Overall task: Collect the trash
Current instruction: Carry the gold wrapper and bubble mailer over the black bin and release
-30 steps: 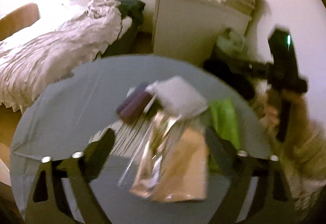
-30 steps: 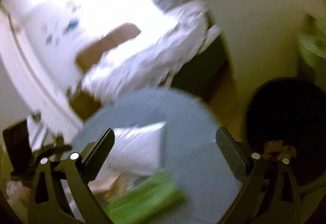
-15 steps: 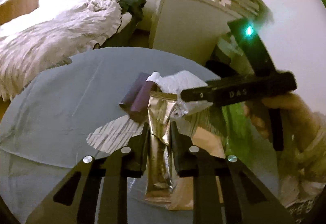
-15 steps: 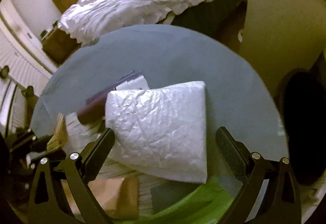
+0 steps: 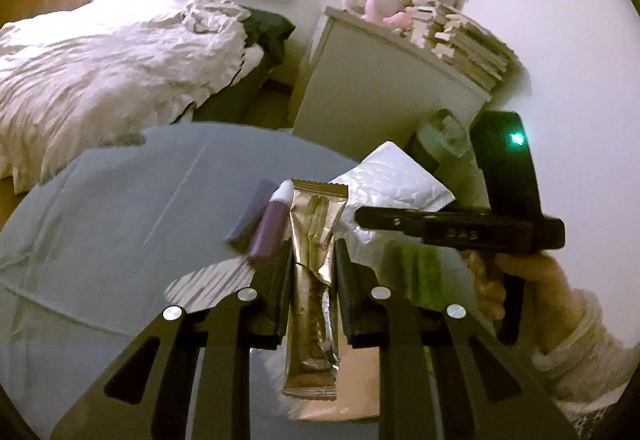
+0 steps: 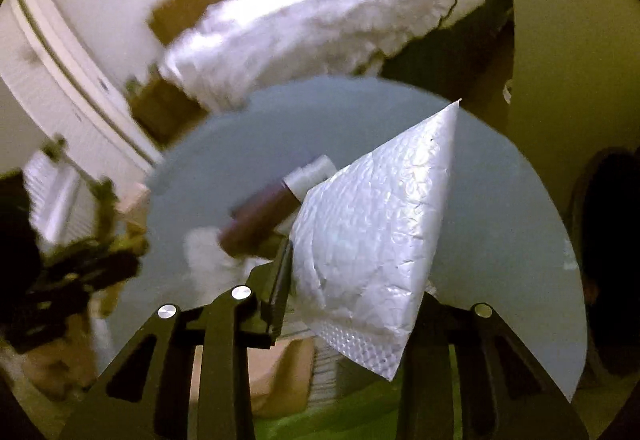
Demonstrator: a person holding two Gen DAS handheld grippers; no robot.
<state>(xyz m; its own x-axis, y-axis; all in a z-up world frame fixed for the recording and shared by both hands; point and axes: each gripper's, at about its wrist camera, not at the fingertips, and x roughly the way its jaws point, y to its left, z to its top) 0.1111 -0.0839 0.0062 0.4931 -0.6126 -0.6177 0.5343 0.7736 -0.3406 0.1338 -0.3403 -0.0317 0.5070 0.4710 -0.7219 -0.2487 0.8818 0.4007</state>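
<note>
Well clear of table rim (image 5: 120, 144): gold wrapper (image 5: 314, 260).

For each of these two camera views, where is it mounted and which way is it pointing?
Left wrist: sits on the left gripper, looking across the round table toward the bed; shows its fingers shut on a gold wrapper, plus the right hand.
Right wrist: sits on the right gripper, shut on a white bubble mailer.
Shared: table, mailer, purple tube.

Foil wrapper (image 5: 313, 280) being held between left gripper (image 5: 312, 272) fingers, above table (image 5: 120, 224). Tube (image 5: 269, 230) lying just left of wrapper. Padded mailer (image 6: 372, 240) being held by right gripper (image 6: 352, 272), right of tube. Bed (image 5: 100, 72) standing behind table.
</note>
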